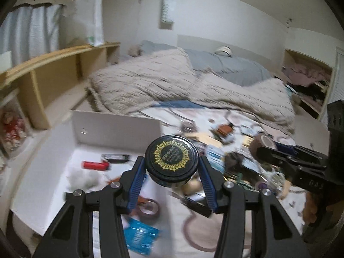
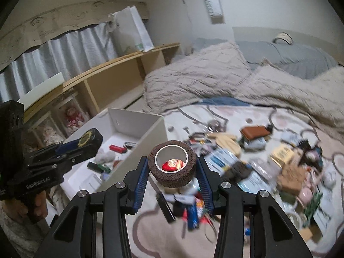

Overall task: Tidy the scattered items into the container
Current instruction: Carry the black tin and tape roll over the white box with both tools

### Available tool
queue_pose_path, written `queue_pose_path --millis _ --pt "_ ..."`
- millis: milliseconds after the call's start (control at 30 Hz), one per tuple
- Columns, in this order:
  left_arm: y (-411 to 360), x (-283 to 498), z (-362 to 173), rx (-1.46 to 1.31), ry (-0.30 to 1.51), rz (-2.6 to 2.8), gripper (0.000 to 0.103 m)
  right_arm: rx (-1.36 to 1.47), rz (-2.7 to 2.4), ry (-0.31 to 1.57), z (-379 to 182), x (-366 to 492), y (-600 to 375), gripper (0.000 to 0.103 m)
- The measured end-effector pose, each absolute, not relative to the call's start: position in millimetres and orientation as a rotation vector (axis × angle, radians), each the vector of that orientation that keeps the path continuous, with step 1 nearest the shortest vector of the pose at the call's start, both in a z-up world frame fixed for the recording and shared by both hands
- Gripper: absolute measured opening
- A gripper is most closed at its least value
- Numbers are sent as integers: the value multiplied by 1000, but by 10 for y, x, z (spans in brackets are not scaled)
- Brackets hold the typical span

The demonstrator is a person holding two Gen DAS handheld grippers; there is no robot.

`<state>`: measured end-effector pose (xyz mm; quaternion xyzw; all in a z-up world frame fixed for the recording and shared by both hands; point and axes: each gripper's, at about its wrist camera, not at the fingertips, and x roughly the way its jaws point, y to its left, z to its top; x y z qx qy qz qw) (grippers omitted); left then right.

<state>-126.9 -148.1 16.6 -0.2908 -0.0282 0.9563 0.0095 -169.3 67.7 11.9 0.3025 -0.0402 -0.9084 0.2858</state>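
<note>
My left gripper (image 1: 171,167) is shut on a jar with a black lid and gold pattern (image 1: 171,158), held in the air at the right wall of the white box (image 1: 116,126). In the right wrist view the left gripper (image 2: 86,142) shows at left beside the white box (image 2: 137,118), its jar (image 2: 89,138) seen from the side. My right gripper (image 2: 172,168) is shut on a brown roll of wrap with a white core (image 2: 172,163), held above the pile of scattered items (image 2: 268,161). From the left wrist view, that brown roll (image 1: 263,144) sits in the right gripper (image 1: 268,148).
Inside the box lie a red lighter (image 1: 94,165), a dark flat item (image 1: 116,158) and a tape roll (image 1: 148,207). A patterned bed sheet (image 2: 150,232) carries the clutter. A beige blanket (image 1: 150,81) is heaped behind. Wooden shelves (image 2: 111,81) run along the left.
</note>
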Motion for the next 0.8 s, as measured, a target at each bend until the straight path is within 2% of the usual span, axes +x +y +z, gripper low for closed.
queue_pose_path --millis 333,800 --pt "-2088 -1195 188 -932 -110 3105 50 803 -2324 -49 281 -1888 2 45" --pt "-2635 -1292 -167 -1112 -144 3135 50 1011 -2153 33 42 -2246 -1043 45"
